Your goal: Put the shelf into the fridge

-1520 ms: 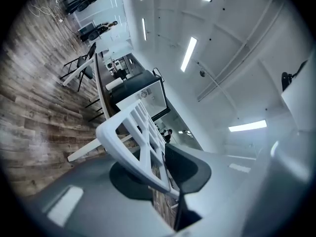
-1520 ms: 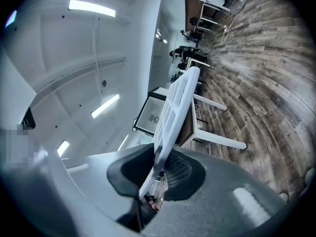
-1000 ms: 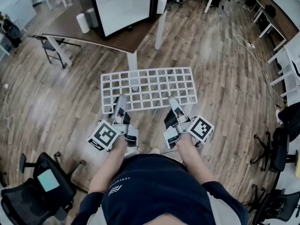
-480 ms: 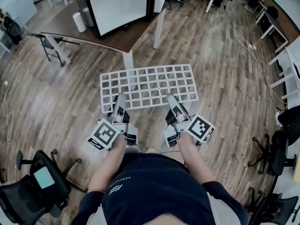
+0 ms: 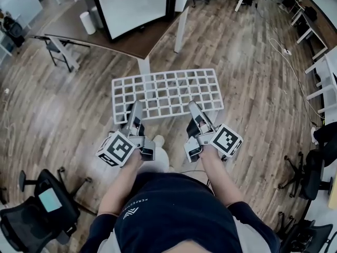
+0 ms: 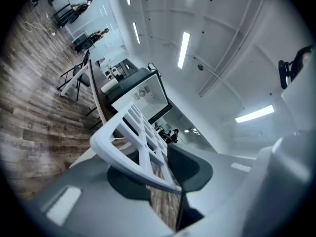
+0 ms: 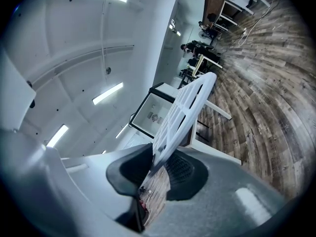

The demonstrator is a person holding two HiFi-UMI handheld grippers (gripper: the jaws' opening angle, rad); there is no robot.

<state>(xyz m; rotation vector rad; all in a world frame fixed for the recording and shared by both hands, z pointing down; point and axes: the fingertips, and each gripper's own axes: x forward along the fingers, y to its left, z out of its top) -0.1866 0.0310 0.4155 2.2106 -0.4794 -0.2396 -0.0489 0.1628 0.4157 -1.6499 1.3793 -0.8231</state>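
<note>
Left gripper [image 5: 135,108]: jaws on the near rim of the shelf [image 5: 166,93], easing apart. Right gripper [image 5: 194,108]: jaws on the same rim, closing in. Shelf is carried clear of the wood floor [image 5: 253,88], a little farther forward than a second ago, its far edge nearer the table leg [image 5: 142,65]. White grid, open square cells. Fridge [image 5: 134,7] sits ahead on the table [image 5: 79,33]. Shirt print [image 5: 141,206] is unreadable.
</note>
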